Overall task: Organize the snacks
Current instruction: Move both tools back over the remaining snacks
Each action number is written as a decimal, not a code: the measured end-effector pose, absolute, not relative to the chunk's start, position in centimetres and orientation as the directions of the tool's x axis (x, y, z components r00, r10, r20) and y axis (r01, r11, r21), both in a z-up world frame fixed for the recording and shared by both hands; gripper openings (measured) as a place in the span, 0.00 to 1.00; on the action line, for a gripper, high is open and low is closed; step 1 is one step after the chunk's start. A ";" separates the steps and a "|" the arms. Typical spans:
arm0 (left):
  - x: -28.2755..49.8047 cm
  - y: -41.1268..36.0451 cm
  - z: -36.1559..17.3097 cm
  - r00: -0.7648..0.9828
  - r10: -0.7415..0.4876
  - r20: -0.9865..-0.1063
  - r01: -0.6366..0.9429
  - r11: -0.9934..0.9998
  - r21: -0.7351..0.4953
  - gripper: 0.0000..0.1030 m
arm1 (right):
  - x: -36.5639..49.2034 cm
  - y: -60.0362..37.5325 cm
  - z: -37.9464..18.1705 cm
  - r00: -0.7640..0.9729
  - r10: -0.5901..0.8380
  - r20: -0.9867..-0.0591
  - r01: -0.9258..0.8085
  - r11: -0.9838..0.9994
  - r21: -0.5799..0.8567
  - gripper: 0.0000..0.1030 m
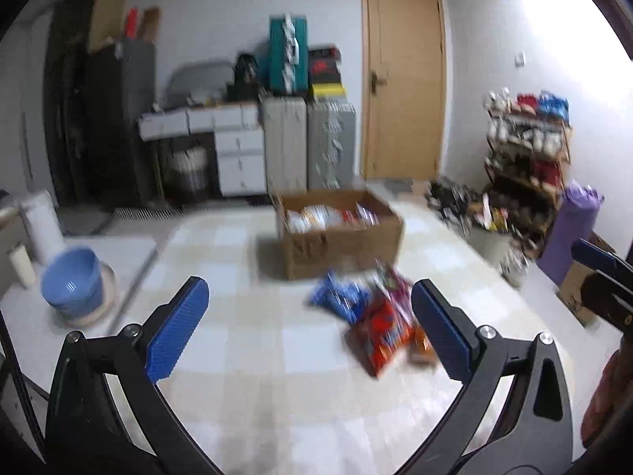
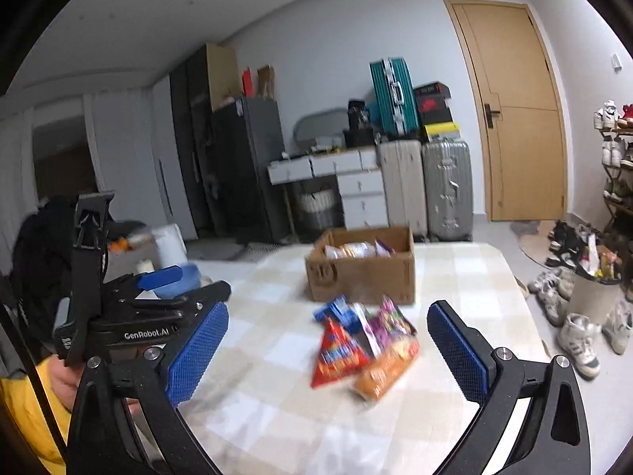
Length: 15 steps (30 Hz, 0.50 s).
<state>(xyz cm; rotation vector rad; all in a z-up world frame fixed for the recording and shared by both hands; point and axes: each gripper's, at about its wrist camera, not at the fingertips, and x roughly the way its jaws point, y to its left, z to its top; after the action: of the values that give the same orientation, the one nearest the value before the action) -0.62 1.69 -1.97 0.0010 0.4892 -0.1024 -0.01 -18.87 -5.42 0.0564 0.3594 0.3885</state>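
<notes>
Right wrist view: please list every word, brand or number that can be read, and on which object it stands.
"GenRobot.AI": white letters on the black body of the left tool.
Snack packets: print is blurred, not readable.
Cardboard box: dark mark on the front, not readable.
Red and black box on the suitcases: logo too small.

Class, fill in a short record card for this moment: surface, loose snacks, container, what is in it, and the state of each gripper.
surface: table with checked cloth
loose snacks: pile of packets, in front of the box, on the cloth
container: open cardboard box, further back on the table
contents: more snack packets
left gripper: open, empty
right gripper: open, empty, short of the pile
beside the table: blue bowl
</notes>
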 end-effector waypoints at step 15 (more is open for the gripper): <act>5.1 -0.9 -9.4 0.779 -0.149 -0.609 0.128 0.989 -0.078 0.99 | 4.3 -20.4 -9.7 0.853 0.282 -0.439 -0.223 0.958 0.183 1.00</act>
<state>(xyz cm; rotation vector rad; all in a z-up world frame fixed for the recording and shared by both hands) 5.15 -0.93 -9.35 -0.0331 0.6606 -0.1495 4.25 -20.41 -9.65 0.1276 0.4801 0.2662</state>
